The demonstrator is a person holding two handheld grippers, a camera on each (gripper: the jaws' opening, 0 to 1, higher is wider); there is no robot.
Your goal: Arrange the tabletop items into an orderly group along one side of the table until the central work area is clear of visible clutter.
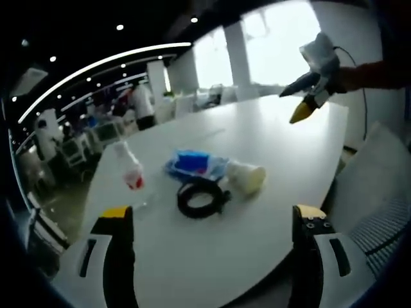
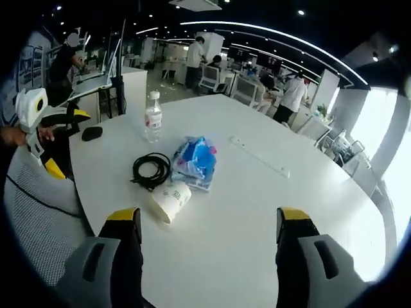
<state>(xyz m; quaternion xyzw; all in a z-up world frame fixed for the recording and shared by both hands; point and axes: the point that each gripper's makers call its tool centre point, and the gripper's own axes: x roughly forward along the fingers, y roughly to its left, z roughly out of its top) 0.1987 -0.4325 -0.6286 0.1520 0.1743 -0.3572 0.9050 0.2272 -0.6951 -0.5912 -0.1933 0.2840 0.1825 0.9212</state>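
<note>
On table [image 2: 270, 212]: bottle [image 2: 153, 116], cable [image 2: 151, 171], cup [image 2: 171, 200] | both jaws wide, empty

people [image 2: 294, 95] standing at desks | office chairs [image 1: 74, 151] | bright windows [image 1: 282, 42] | ceiling light strips [image 2: 276, 32]

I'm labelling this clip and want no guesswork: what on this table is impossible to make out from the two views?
- Water bottle: blurred in the left gripper view; its label is too small to read in the right gripper view.
- Blue packet: crumpled, so its contents and print are unreadable.
- Paper cup: on its side, so the inside is hidden.
- Dark object at the table edge: too small to identify.
- Black cable coil: ends not traceable.
</note>
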